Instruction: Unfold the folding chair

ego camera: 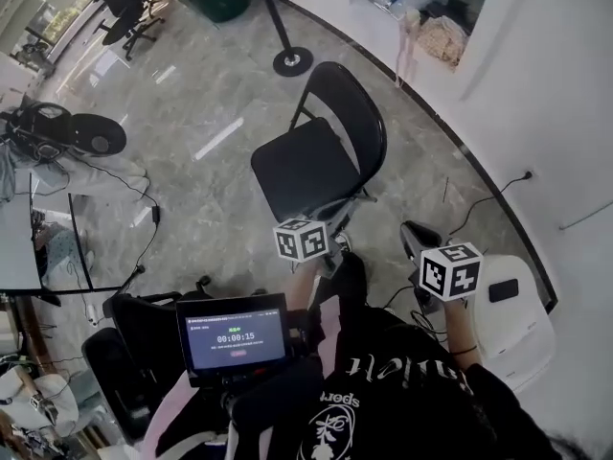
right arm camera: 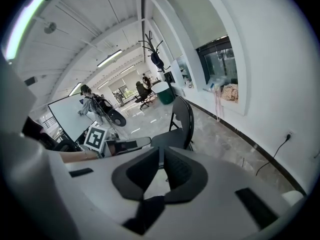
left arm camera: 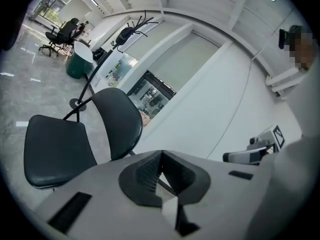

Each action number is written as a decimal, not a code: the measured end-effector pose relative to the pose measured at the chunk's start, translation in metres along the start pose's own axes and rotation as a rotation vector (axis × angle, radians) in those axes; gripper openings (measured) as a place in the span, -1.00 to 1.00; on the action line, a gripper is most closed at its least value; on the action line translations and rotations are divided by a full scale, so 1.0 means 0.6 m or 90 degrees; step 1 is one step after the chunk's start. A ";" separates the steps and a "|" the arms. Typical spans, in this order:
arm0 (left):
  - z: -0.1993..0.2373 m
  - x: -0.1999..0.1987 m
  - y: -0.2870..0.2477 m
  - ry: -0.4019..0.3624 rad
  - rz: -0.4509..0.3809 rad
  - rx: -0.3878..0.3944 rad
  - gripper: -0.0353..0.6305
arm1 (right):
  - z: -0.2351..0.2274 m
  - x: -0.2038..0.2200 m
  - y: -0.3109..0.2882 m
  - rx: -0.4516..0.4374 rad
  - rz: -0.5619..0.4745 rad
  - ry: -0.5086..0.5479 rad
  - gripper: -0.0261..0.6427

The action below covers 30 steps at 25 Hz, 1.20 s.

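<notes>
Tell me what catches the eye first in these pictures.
The black padded folding chair stands unfolded on the grey marble floor, mid-frame in the head view. Nearer the person, the left gripper and right gripper point toward it, touching nothing.

The only thing I can read clearly is the timer on the small screen (ego camera: 236, 338), which shows 00:00:15 in white digits at the middle of the display. A line of fine print runs along the screen's top edge, but it is too small for me to read. White lettering on the person's black shirt (ego camera: 402, 401) appears upside down. In a small curved word I make out "spor", and the larger gothic word stays illegible. The left marker cube (ego camera: 301, 239) and right marker cube (ego camera: 449, 270) carry black-and-white square codes, with no letters.
</notes>
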<state>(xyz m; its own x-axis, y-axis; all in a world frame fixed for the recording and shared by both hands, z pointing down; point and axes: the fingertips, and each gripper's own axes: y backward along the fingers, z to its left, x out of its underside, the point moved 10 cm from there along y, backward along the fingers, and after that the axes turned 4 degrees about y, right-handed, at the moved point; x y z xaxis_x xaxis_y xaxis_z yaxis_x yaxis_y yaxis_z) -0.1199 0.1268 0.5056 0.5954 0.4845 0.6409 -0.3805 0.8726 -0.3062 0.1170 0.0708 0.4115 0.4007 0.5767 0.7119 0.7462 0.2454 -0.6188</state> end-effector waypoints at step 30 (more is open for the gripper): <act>-0.246 0.197 0.297 -0.105 -0.041 -0.006 -0.88 | 0.213 0.218 0.156 -0.062 -0.042 -0.005 -0.81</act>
<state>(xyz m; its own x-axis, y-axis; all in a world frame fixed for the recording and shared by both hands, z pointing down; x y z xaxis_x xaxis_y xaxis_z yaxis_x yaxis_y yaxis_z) -0.0127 0.3485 0.4230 0.4941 0.4115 0.7658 -0.3377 0.9026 -0.2671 0.1711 0.2688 0.4041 0.3455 0.5676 0.7473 0.8188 0.2067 -0.5355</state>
